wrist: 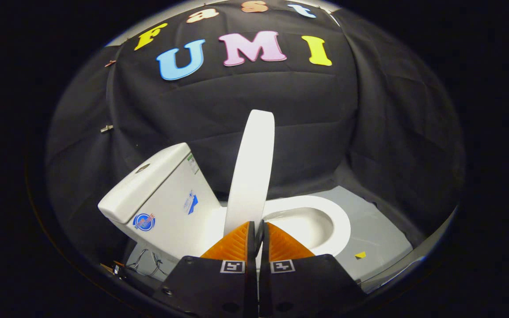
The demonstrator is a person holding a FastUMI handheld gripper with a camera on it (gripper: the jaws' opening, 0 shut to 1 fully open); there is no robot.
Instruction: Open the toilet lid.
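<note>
The gripper (258,226) had its two fingers drawn together with only a thin slit left between them, and nothing lay in that slit. The fingertips sat just in front of the lower edge of the toilet lid (251,176); whether they touched it could not be told.

The lid stood raised, nearly upright and seen almost edge-on, rising from the hinge end of the bowl straight ahead of the fingers. It leaned slightly toward the cistern (159,198), but a gap of dark cloth showed between the two, so it was not resting against the tank.

To the right of the lid, the toilet seat (332,216) lay down flat on the bowl, its white ring and the open hollow of the bowl (305,227) exposed. To the left of the lid, the cistern stood with a flush button (142,168) on its top and stickers on the side wall facing the gripper.

The toilet stood on a pale grey floor panel (378,234). A small yellow scrap (360,255) lay on that panel near its front edge, well clear of the bowl. Some thin wires (146,263) lay on the floor below the cistern. Black cloth (281,115) hung as the wall behind everything.
</note>
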